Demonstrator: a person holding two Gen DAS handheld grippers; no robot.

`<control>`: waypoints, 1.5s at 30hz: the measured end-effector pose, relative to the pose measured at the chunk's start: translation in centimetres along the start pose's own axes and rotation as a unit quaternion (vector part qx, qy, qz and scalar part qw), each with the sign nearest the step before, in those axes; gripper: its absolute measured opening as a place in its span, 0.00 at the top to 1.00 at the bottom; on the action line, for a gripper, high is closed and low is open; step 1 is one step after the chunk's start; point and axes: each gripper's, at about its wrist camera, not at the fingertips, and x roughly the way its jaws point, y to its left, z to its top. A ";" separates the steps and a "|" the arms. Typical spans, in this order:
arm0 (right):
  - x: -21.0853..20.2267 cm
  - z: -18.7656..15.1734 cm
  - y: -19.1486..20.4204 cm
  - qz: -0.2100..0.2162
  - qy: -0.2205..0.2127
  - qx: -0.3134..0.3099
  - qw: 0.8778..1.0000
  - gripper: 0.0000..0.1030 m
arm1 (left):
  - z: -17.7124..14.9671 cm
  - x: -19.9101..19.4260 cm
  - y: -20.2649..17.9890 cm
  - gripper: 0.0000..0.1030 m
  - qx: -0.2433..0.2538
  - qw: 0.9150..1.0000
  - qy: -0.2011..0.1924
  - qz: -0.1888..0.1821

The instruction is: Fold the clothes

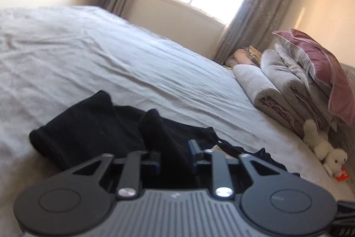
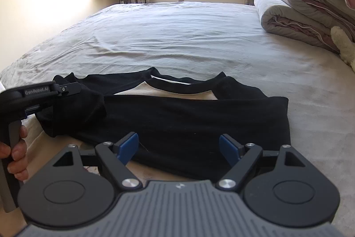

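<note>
Black garment (image 2: 177, 117) seen spread near bed's (image 2: 177, 37) front edge, partly folded, neckline toward window. Left gripper (image 1: 174, 152) clenched on bunched cloth at garment's left side. Right gripper (image 2: 178, 146) released, jaws wide, hovering over near hem. Judged step: left side being folded inward; fold best carried low and level, edge aligned with opposite side, wrinkles smoothed before release. No containers visible.
</note>
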 end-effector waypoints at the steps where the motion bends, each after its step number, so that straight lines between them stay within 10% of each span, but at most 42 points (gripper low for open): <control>1: 0.0 0.0 -0.1 0.000 0.000 0.004 1.000 0.20 | 0.0 0.0 -0.4 0.88 0.016 1.000 -0.003 -0.004; 6: 0.0 0.1 -1.1 0.011 0.002 0.033 0.999 0.20 | -1.0 0.0 -3.1 0.91 0.130 0.990 0.002 -0.060; 11: 0.0 0.2 -1.7 0.038 0.002 0.068 0.997 0.20 | -2.9 -0.2 -6.0 0.90 0.250 0.959 0.043 -0.128; 17: 0.1 0.2 -3.0 0.101 0.005 0.143 0.985 0.20 | -4.1 -0.6 -6.9 0.87 0.287 0.944 0.067 -0.151; 28: 2.1 -1.0 -5.1 0.199 0.055 0.315 0.926 0.21 | -3.9 -4.1 -6.9 0.60 0.323 0.901 0.138 -0.253; 33: 1.9 -0.9 -3.7 0.205 0.070 0.297 0.930 0.29 | -2.8 -4.6 -5.6 0.57 0.324 0.910 0.131 -0.223; 41: 2.3 -1.7 -0.7 0.195 0.095 0.262 0.940 0.41 | 0.9 -4.4 -1.1 0.53 0.274 0.948 0.095 -0.133; 43: 2.3 -1.6 -0.3 0.191 0.093 0.251 0.944 0.62 | 1.7 -4.3 0.1 0.52 0.255 0.958 0.085 -0.100; 44: 2.4 -1.5 -0.2 0.191 0.092 0.245 0.946 0.89 | 2.3 -4.1 0.6 0.52 0.241 0.963 0.083 -0.084; 45: 2.4 -1.3 -0.1 0.190 0.090 0.239 0.948 0.89 | 2.8 -3.9 1.3 0.52 0.225 0.969 0.081 -0.070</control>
